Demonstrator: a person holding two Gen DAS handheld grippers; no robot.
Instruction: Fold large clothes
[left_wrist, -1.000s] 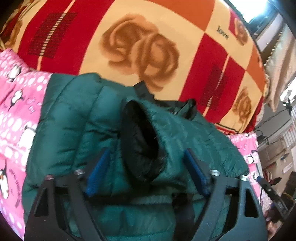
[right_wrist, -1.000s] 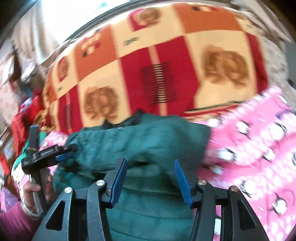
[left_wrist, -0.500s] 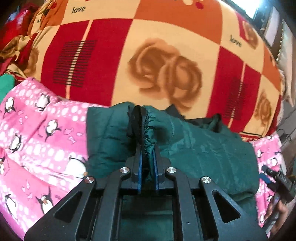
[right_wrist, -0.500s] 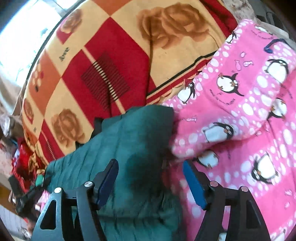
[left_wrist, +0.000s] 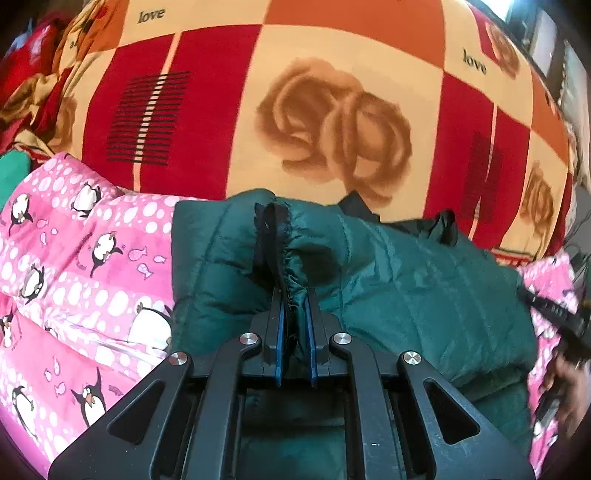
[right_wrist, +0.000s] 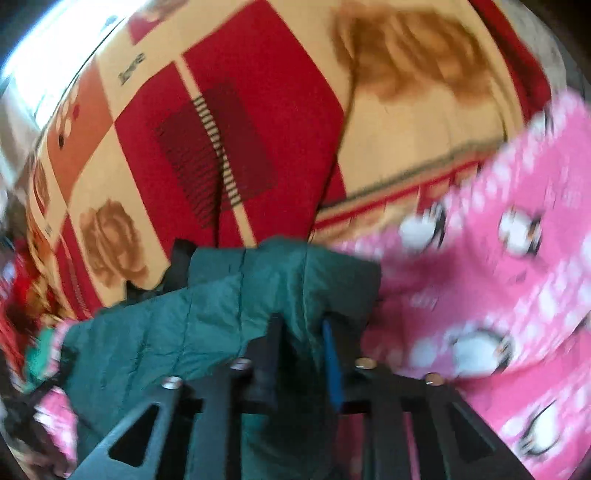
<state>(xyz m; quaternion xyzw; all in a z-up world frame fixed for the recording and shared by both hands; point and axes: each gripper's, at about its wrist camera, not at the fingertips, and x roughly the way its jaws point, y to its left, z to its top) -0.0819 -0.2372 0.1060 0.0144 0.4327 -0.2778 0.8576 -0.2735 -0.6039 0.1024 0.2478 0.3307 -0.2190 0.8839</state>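
A dark green quilted puffer jacket (left_wrist: 406, 288) lies folded on a pink penguin-print quilt (left_wrist: 85, 280). My left gripper (left_wrist: 294, 295) is shut on the jacket's elastic sleeve cuff (left_wrist: 284, 243), which stands up between the blue pads. In the right wrist view the jacket (right_wrist: 221, 314) fills the lower middle. My right gripper (right_wrist: 301, 328) is nearly shut, pinching a fold at the jacket's right edge. That view is blurred by motion. The right gripper also shows at the right edge of the left wrist view (left_wrist: 554, 314).
A red, orange and cream blanket with brown rose prints (left_wrist: 332, 122) covers the bed behind the jacket. The pink quilt (right_wrist: 498, 295) spreads to the right. A heap of red and green clothes (left_wrist: 22, 110) lies at the far left.
My left gripper closed on the sleeve cuff and keeps hold of it. My right gripper went from wide open over the jacket's right edge to closed on a fold there.
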